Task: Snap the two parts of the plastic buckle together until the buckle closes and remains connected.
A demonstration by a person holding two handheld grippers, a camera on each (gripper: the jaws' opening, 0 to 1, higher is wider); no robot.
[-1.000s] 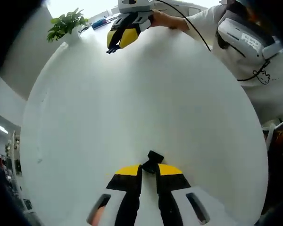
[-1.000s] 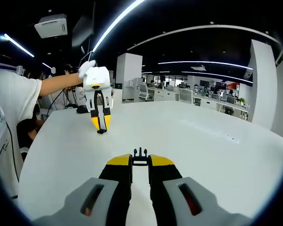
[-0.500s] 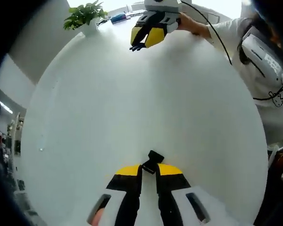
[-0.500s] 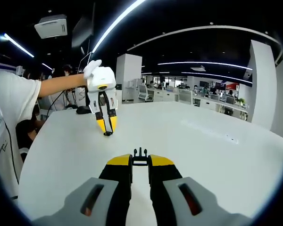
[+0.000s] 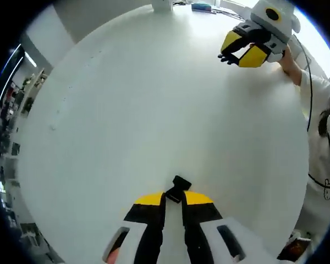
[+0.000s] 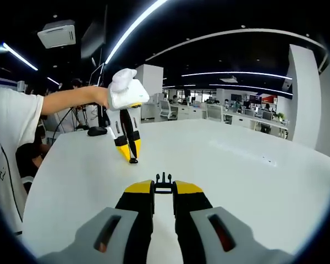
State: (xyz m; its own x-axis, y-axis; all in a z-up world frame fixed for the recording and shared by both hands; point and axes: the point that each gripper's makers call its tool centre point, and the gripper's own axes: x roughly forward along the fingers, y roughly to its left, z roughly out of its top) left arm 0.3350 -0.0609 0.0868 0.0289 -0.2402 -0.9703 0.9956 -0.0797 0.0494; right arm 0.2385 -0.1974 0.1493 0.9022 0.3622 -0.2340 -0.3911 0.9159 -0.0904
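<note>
My left gripper (image 5: pixel 174 197) is shut on a small black buckle part (image 5: pixel 180 186) that sticks out past its yellow tips, above the white table (image 5: pixel 126 110). The right gripper (image 5: pixel 237 50) comes in at the upper right of the left gripper view with a black piece (image 5: pixel 225 58) at its tips. My right gripper (image 6: pixel 163 188) is shut on the pronged black buckle part (image 6: pixel 163 179), prongs pointing forward. Ahead of it the left gripper (image 6: pixel 132 152) hangs tips-down in a gloved hand, its black part (image 6: pixel 133 161) close to the tabletop. The two parts are apart.
A person's arm (image 6: pixel 71 99) and white shirt (image 6: pixel 11 126) are at the left of the right gripper view. A dark object (image 6: pixel 97 131) lies at the table's far edge. A white pot (image 5: pixel 162 4) stands at the far rim. Office desks (image 6: pixel 220 113) lie beyond.
The left gripper has moved nearer to the right gripper and tilted, still holding its part. The left gripper view has swung, so the right gripper now appears at its upper right. The right gripper stayed still.
</note>
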